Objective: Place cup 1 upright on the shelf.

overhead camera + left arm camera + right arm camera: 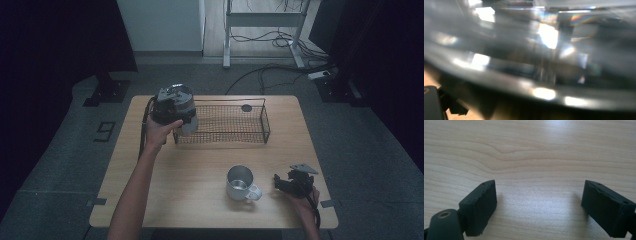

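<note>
Clear glass gripped in left tongs

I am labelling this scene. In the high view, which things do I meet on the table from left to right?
Left gripper holding a shiny cup → wire basket → metal mug → right gripper.

Light wooden surface with visible grain, steel mug with handle standing upright near its front edge, small dark round disc toward the rear, grey floor around, cables on the floor behind, white frame legs at the back.
</note>
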Motion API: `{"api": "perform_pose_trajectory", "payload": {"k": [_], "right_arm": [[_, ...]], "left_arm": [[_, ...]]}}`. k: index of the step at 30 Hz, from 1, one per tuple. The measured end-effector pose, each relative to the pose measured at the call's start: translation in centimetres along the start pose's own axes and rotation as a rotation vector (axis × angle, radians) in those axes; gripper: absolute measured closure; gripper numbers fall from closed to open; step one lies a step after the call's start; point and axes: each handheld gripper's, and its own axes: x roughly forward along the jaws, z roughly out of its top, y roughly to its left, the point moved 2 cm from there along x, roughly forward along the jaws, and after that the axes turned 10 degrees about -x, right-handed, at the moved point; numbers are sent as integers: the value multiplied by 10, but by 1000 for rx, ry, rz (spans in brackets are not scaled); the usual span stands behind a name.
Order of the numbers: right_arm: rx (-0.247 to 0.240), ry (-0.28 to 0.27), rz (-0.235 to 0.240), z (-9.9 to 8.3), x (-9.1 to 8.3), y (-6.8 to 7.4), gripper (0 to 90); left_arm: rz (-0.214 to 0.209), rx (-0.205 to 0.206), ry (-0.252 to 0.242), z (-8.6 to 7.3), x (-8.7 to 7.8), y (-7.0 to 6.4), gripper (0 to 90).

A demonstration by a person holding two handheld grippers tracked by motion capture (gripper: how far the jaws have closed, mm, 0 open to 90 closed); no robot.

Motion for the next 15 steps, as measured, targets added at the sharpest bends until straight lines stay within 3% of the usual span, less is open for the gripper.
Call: {"api": "perform_pose_trajectory", "payload": {"k": [15], "right_arm": [[5,1,-4,0,0,0,125]], "left_arm": [[9,-2,23,1,15,7,41]]}}
